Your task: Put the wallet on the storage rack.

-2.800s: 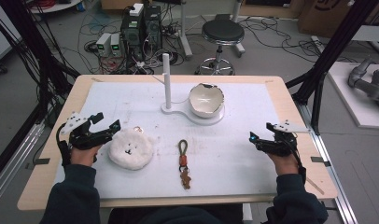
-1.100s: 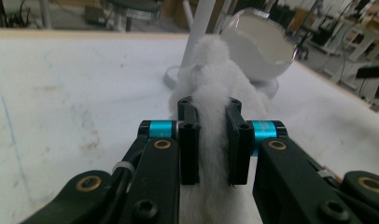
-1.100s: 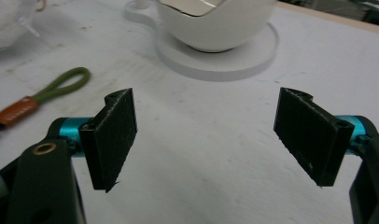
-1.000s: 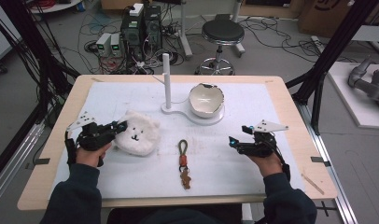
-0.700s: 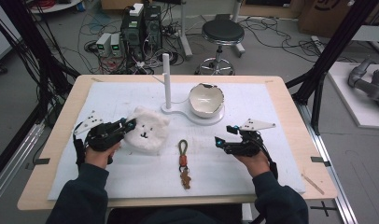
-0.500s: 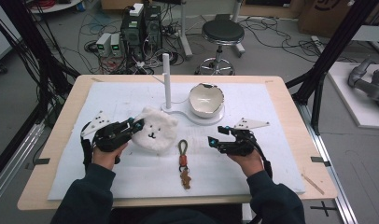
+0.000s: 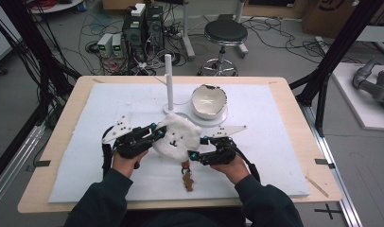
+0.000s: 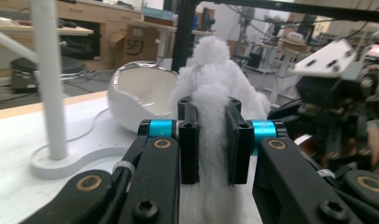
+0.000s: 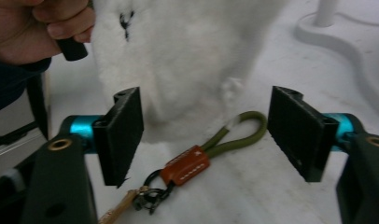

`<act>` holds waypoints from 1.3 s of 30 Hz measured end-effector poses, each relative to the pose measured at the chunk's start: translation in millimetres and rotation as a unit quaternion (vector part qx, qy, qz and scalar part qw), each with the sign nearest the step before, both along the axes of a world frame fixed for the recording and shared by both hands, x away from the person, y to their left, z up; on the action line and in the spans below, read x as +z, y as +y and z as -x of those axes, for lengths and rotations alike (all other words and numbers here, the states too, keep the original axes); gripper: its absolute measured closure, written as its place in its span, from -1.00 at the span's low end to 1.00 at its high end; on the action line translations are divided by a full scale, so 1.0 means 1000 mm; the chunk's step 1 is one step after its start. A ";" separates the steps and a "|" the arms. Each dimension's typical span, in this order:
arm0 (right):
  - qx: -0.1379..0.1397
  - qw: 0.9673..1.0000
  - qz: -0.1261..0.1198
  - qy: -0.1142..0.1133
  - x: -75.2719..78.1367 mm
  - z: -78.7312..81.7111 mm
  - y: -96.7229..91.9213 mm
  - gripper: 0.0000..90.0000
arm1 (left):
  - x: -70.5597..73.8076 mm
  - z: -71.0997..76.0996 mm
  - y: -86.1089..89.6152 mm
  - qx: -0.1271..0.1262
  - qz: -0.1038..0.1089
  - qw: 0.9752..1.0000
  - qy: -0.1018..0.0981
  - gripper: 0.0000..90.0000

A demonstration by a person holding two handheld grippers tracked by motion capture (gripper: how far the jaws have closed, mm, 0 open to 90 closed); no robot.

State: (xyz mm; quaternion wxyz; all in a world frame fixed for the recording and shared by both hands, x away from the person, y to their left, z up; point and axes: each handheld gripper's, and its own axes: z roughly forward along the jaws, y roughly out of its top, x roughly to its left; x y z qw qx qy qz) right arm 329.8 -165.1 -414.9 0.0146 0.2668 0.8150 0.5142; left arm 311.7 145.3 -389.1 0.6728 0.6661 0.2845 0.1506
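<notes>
Holding white plush toy (image 7: 177, 138) above counter (image 7: 284, 90) centre, left claw (image 7: 154, 132) clamps its edge; right claw (image 7: 197, 148) sits at toy's lower right, over keychain strap (image 7: 186, 178).
Left gripper view: pads pinch fur tight; white bowl (image 8: 143, 95) and post stand (image 8: 50, 79) behind.
Right gripper view: jaws apart, just been closing, nothing gripped; toy fringe possibly between them, blurred.
</notes>
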 end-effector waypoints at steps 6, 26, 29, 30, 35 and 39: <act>0.009 1.000 -0.018 0.002 0.003 -0.001 -0.005 0.54 | -0.003 -0.001 -0.001 -0.001 0.000 1.000 0.009 0.73; -0.038 0.997 -0.024 -0.057 0.025 -0.001 -0.032 0.71 | -0.011 -0.012 -0.007 -0.031 -0.117 0.990 0.071 -0.01; -0.018 0.998 -0.014 -0.055 0.025 -0.001 -0.029 0.71 | -0.002 -0.012 0.000 -0.031 -0.094 0.994 0.041 -0.02; -0.007 0.999 -0.013 -0.052 0.025 0.000 -0.027 0.71 | -0.001 -0.013 0.001 -0.034 -0.090 0.995 0.037 -0.02; 0.025 0.998 -0.012 -0.054 0.027 0.004 -0.016 0.71 | -0.007 -0.010 -0.009 -0.063 -0.127 0.989 0.045 0.52; -0.001 0.998 -0.009 -0.055 0.026 0.002 -0.019 0.64 | -0.006 -0.009 -0.010 -0.069 -0.117 0.990 0.046 0.76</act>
